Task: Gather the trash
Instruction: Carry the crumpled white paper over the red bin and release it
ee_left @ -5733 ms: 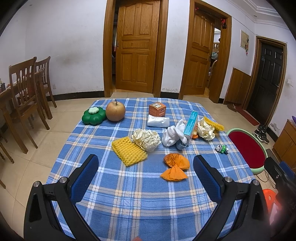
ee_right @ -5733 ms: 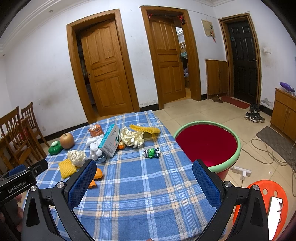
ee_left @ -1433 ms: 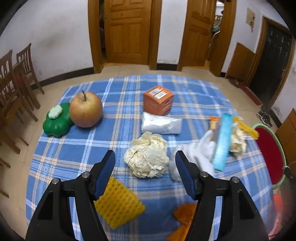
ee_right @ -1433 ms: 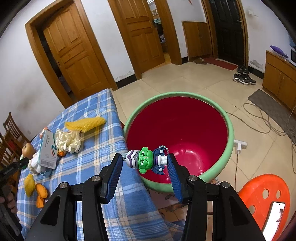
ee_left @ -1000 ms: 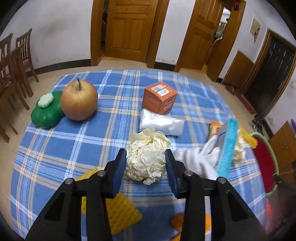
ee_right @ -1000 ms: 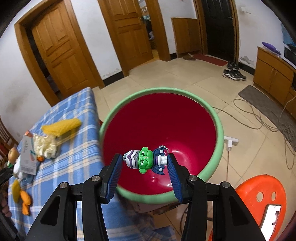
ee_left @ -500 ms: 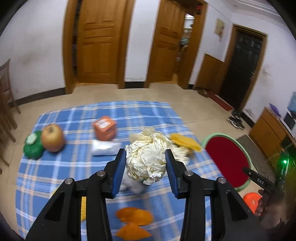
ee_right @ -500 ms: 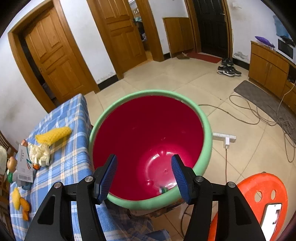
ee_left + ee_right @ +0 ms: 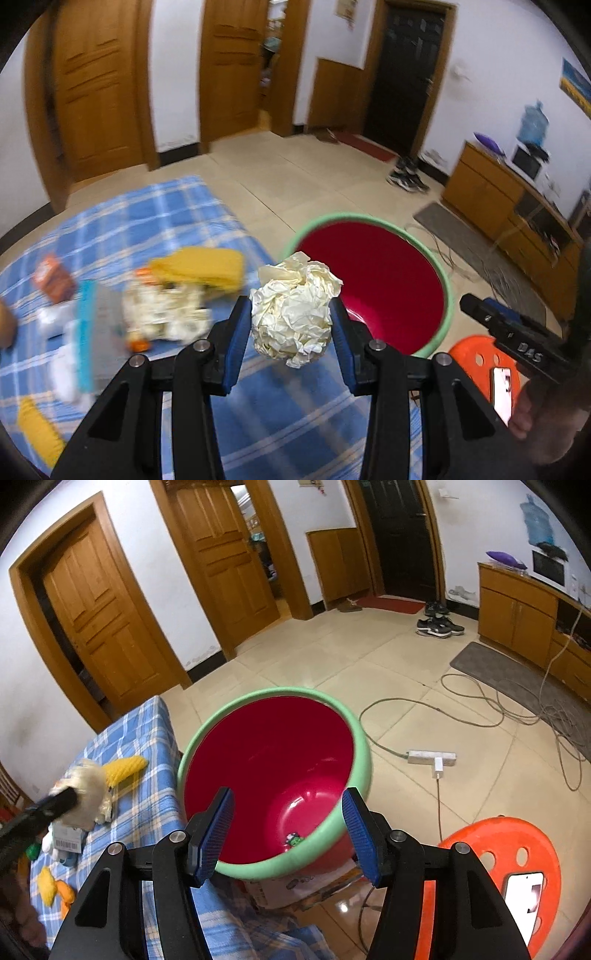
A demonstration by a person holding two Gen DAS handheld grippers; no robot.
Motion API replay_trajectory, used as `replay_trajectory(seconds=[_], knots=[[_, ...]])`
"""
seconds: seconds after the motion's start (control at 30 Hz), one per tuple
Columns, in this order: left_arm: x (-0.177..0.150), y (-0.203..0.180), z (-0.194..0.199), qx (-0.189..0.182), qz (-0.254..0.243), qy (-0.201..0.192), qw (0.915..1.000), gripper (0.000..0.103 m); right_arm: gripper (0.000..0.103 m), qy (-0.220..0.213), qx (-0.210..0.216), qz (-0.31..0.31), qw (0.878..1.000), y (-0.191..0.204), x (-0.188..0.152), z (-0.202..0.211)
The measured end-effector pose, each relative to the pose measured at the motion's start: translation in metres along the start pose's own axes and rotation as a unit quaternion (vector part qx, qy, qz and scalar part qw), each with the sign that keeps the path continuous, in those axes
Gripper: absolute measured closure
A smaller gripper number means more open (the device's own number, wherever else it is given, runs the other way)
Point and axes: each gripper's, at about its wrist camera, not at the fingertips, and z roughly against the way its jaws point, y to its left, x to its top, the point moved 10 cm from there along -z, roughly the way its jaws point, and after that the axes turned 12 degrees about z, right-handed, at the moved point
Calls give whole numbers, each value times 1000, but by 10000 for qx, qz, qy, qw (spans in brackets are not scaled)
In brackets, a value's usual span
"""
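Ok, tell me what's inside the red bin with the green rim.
From the right wrist view, the red bin holds one small green toy figure lying at the bottom. The near green rim hides the floor strip closest to the camera, so anything there cannot be seen.

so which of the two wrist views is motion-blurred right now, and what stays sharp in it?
Left wrist view: table items such as the yellow foam net and the doors are smeared, while the left hand-held gripper and its crumpled paper ball stay crisp. Right wrist view: mostly sharp, with fisheye bending at the edges; only the red bin rim is slightly soft.
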Motion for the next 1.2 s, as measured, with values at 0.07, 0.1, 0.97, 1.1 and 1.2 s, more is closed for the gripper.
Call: replay_trajectory(seconds=[0.07, 0.1, 0.97, 1.1, 1.2], knots=[[-5, -13, -21, -76, -102, 171, 9998, 60, 41, -18, -44, -32, 10000, -4, -1, 2], [-8, -19, -29, -73, -139, 235, 9996, 60, 41, -18, -53, -69, 10000, -7, -2, 3], [-7, 1, -4, 400, 234, 95, 9989, 40, 41, -135, 286, 12, 9995, 11, -7, 31], [-8, 20, 21, 509, 363, -62, 9980, 40, 41, -164, 440, 130, 9988, 30, -7, 39], [-12, 38, 40, 614, 447, -149, 9970, 40, 41, -194, 535, 228, 9981, 45, -7, 46]])
